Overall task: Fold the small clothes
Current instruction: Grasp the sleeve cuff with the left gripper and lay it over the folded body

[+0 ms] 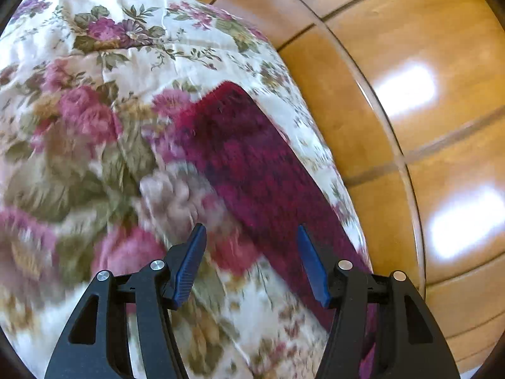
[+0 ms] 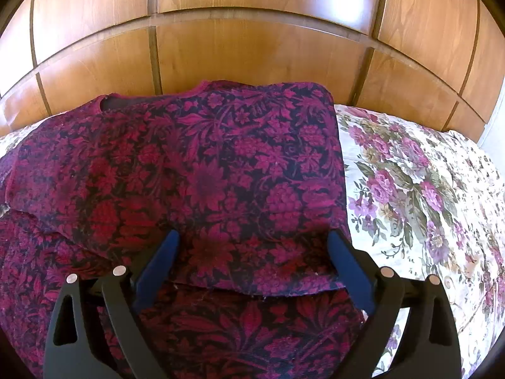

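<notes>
A small dark garment with a magenta and red flower print (image 2: pixel 221 173) lies flat on a floral bedspread (image 2: pixel 410 183), partly folded, with one layer's edge lying across the lower layer near my fingers. My right gripper (image 2: pixel 254 237) is open and empty just above that top layer. In the left wrist view the same garment (image 1: pixel 249 170) shows as a dark red strip along the bed's right edge. My left gripper (image 1: pixel 251 232) is open and empty above the bedspread (image 1: pixel 110 110), beside the garment's left edge. This view is blurred.
A glossy wooden panelled wall or wardrobe (image 2: pixel 252 47) stands right behind the bed, and it also shows in the left wrist view (image 1: pixel 410 94). The bedspread extends to the right of the garment in the right wrist view.
</notes>
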